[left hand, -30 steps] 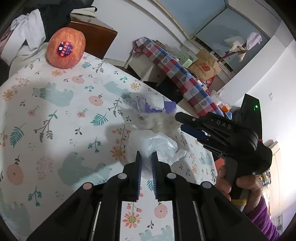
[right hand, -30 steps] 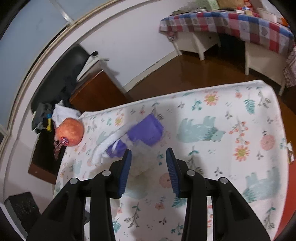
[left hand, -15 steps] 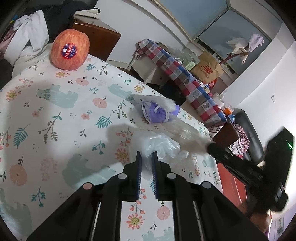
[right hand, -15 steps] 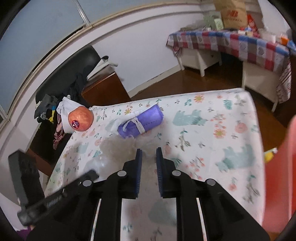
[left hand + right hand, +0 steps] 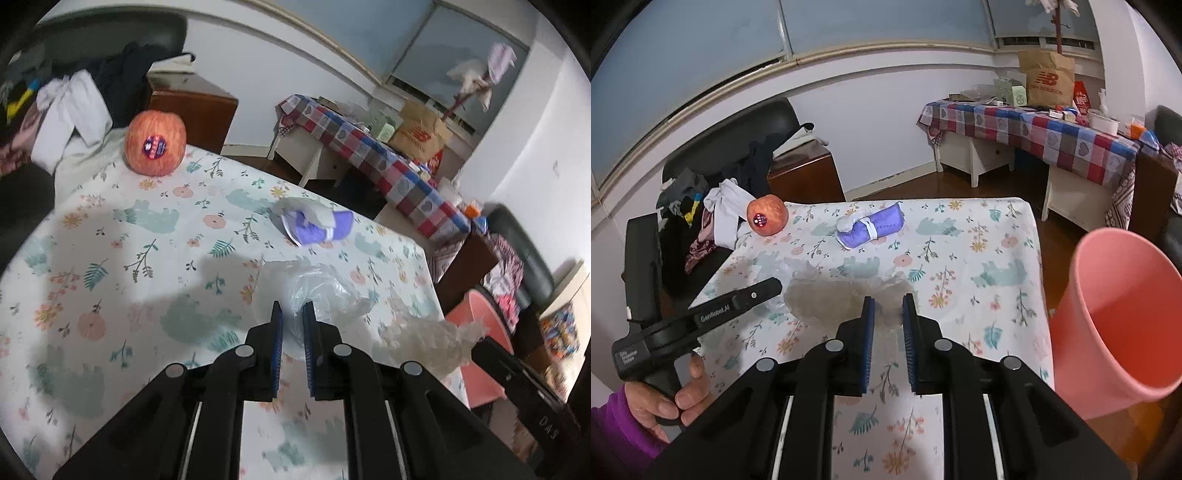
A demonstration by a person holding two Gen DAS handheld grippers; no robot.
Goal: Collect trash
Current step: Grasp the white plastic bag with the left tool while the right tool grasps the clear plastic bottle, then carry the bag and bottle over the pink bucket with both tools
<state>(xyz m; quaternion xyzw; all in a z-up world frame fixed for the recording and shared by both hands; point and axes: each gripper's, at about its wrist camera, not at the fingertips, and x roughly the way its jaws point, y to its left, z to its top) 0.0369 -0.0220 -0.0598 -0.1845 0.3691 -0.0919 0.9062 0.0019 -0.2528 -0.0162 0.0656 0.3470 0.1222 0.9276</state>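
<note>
My right gripper [image 5: 888, 314] is shut on a crumpled clear plastic wrap [image 5: 827, 299] and holds it above the table's near edge; the wrap also shows in the left wrist view [image 5: 424, 338]. My left gripper [image 5: 291, 317] is nearly closed over a clear plastic bag [image 5: 321, 288] lying on the floral tablecloth [image 5: 110, 258]; whether it grips the bag I cannot tell. A purple rolled pouch with white ties [image 5: 870, 229] lies farther back on the table, also in the left wrist view [image 5: 317, 225]. A pink bin [image 5: 1115, 325] stands right of the table.
A red apple with a sticker [image 5: 155, 142] sits at the table's far left corner, also in the right wrist view [image 5: 766, 214]. A chair with clothes [image 5: 713, 199] stands behind it. A checkered side table [image 5: 1034, 125] is at the back right.
My right gripper closed on the plastic wrap, lifted it and pulled back toward the table's near right side, by the pink bin. My left gripper stayed over the clear bag.
</note>
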